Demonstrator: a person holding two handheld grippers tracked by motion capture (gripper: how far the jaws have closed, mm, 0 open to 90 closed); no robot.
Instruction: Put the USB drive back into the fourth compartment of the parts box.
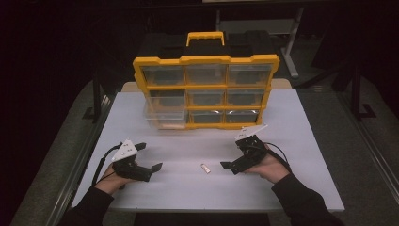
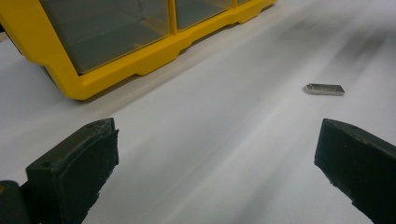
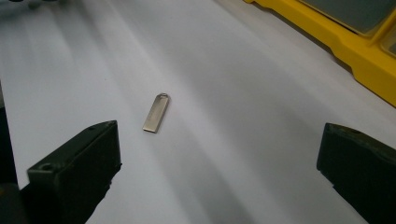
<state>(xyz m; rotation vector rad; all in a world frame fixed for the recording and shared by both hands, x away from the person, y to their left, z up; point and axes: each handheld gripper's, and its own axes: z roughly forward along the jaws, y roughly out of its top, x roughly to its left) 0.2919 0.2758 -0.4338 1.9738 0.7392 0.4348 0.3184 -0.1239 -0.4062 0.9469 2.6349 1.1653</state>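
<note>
A small silver USB stick (image 1: 204,168) lies flat on the white table (image 1: 282,179), between my two grippers. My left gripper (image 1: 149,156) rests to its left, open and holding nothing. My right gripper (image 1: 234,153) sits to its right, also open with nothing in it. In the left gripper view the USB stick (image 2: 324,88) lies ahead and to the right of the open left gripper (image 2: 219,163). In the right gripper view the USB stick (image 3: 156,113) lies just beyond the left jaw of the open right gripper (image 3: 219,163).
A yellow drawer organizer (image 1: 207,60) with clear drawers and a carry handle stands upright at the back of the table. Its bottom-left drawer (image 1: 162,117) is pulled out. The organizer's yellow frame (image 2: 126,70) is close in the left gripper view; the same frame (image 3: 345,46) crosses the right gripper view's top right corner.
</note>
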